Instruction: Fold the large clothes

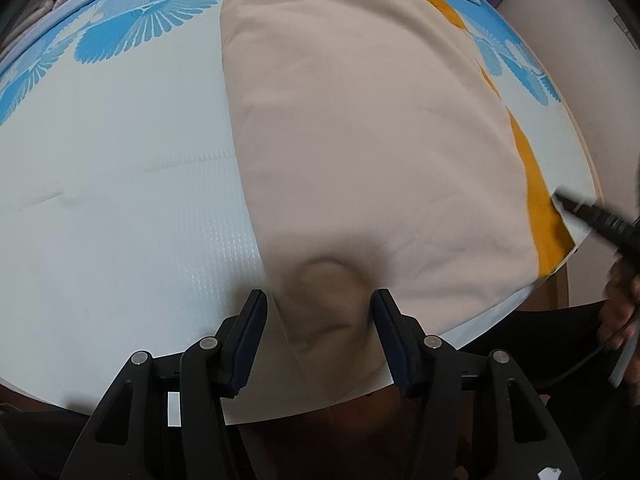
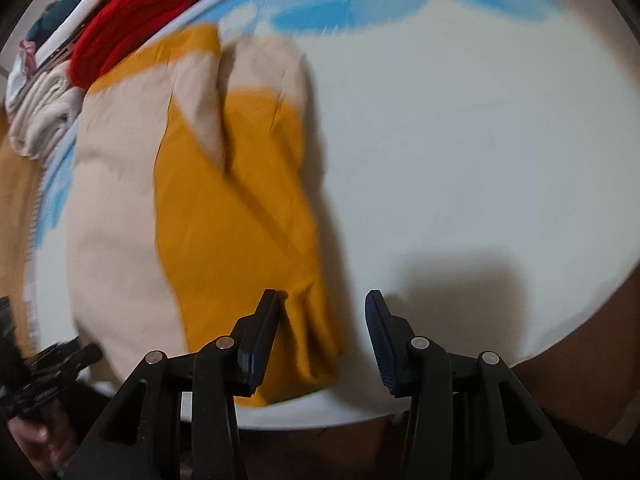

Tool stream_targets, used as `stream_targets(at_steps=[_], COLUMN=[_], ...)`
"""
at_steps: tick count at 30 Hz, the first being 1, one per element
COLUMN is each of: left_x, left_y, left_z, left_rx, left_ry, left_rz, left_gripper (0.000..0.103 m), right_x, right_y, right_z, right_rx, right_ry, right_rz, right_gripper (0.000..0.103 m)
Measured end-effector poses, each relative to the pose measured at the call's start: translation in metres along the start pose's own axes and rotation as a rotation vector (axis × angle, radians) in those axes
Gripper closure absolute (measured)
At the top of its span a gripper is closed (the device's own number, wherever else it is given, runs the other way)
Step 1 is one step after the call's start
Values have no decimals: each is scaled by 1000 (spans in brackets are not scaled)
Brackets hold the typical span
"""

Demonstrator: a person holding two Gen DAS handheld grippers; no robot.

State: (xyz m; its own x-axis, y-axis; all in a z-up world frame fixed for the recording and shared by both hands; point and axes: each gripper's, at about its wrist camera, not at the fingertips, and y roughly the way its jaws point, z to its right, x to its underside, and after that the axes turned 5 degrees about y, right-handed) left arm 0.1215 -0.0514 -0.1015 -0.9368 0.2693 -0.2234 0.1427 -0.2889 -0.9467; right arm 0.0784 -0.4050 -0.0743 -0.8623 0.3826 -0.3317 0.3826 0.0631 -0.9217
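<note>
A large beige garment (image 1: pixel 360 140) with mustard-yellow parts (image 1: pixel 540 208) lies folded lengthwise on a white table cover with a blue pattern (image 1: pixel 120 200). My left gripper (image 1: pixel 320 304) stands open over the garment's near end, with a puckered bump of beige cloth between the fingers and not pinched. In the right wrist view, my right gripper (image 2: pixel 322 308) is open at the near edge of the mustard panel (image 2: pixel 240 220). That cloth lies beside its left finger (image 2: pixel 266 320), and bare cover shows under the rest of the gap.
Folded clothes, one red (image 2: pixel 132 12) and some cream (image 2: pixel 44 116), are stacked beyond the table's far left edge. The table's near rim (image 2: pixel 360 412) runs just under both grippers. A hand (image 1: pixel 620 308) holds the other tool at the right.
</note>
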Motion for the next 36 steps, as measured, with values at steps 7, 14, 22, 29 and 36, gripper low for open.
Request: stream_targets(at_steps=[7, 14, 22, 29, 36], left_x=[-2, -11, -27, -34, -30], left_y=[-1, -18, -34, -32, -28], left_z=[0, -8, -21, -25, -21], left_rx=[3, 21, 45, 55, 42], left_ry=[-1, -23, -102, -101, -90], left_rz=[9, 99, 221, 219, 185], left_gripper=[50, 50, 54, 55, 56], right_x=[-62, -124, -176, -197, -187], right_y=[-54, 20, 103, 99, 120], right_z=[-40, -73, -82, -85, -73], right_rx=[-228, -303, -403, -443, -164], right_ry=[-181, -157, 13, 68, 89], right_rz=[244, 116, -33, 81, 10], right_gripper=[52, 45, 45, 101, 85])
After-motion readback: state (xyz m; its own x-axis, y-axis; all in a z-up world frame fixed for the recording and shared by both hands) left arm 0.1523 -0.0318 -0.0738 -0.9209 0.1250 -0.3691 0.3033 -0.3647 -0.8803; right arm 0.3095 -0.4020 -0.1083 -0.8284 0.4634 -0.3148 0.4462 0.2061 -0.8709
